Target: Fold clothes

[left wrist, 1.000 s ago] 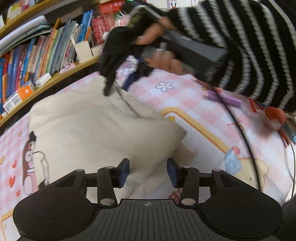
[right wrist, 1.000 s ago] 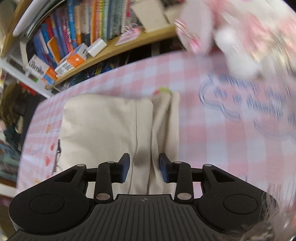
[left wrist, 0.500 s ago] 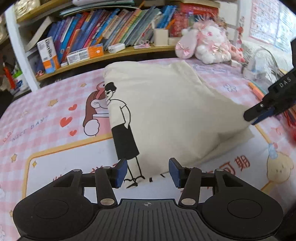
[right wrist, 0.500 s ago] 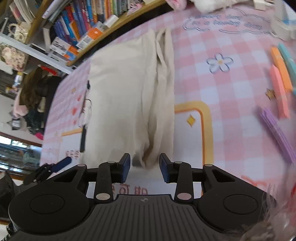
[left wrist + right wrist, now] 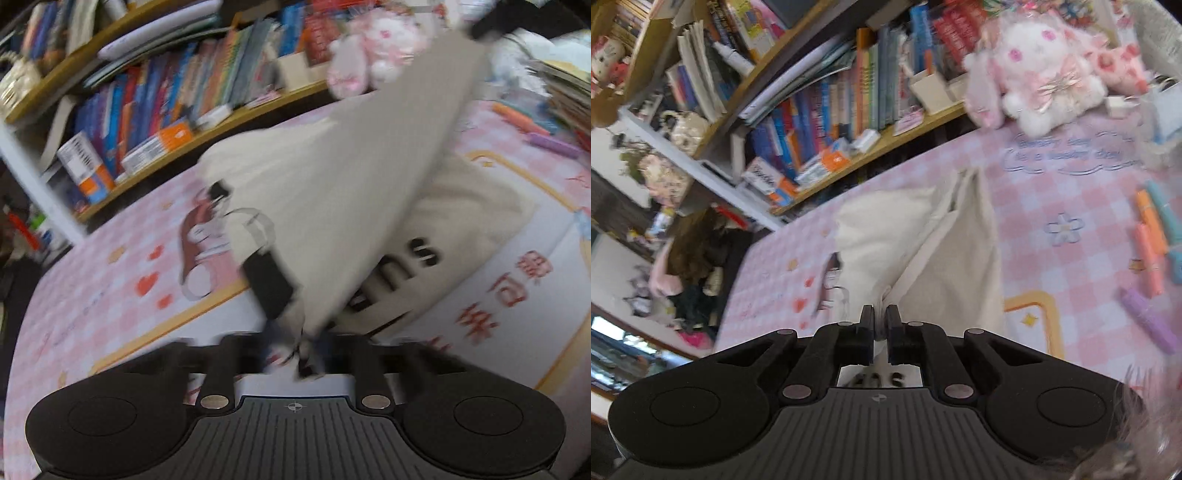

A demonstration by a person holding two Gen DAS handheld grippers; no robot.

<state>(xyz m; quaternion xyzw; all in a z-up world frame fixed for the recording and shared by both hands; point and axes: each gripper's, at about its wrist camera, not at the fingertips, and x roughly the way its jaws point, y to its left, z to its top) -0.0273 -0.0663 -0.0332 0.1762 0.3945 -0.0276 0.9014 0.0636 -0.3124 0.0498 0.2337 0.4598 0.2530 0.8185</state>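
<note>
Both grippers pinch the cream garment (image 5: pixel 332 177) at its near hem, left gripper (image 5: pixel 295 350) and right gripper (image 5: pixel 881 325) just closed. Its long axis runs away toward the desk's (image 5: pixel 1071 192) bookshelf edge.

I see a pink checked table mat (image 5: pixel 1052 192) carrying the cream T-shirt (image 5: pixel 886 229), which lies partly on it. To the shirt's right lie orange, teal and purple markers (image 5: pixel 1152 240). Beyond the shirt, a pink-and-white plush rabbit (image 5: pixel 1038 70) sits at the mat's far edge, just beside the bookshelf (image 5: pixel 827 110).
</note>
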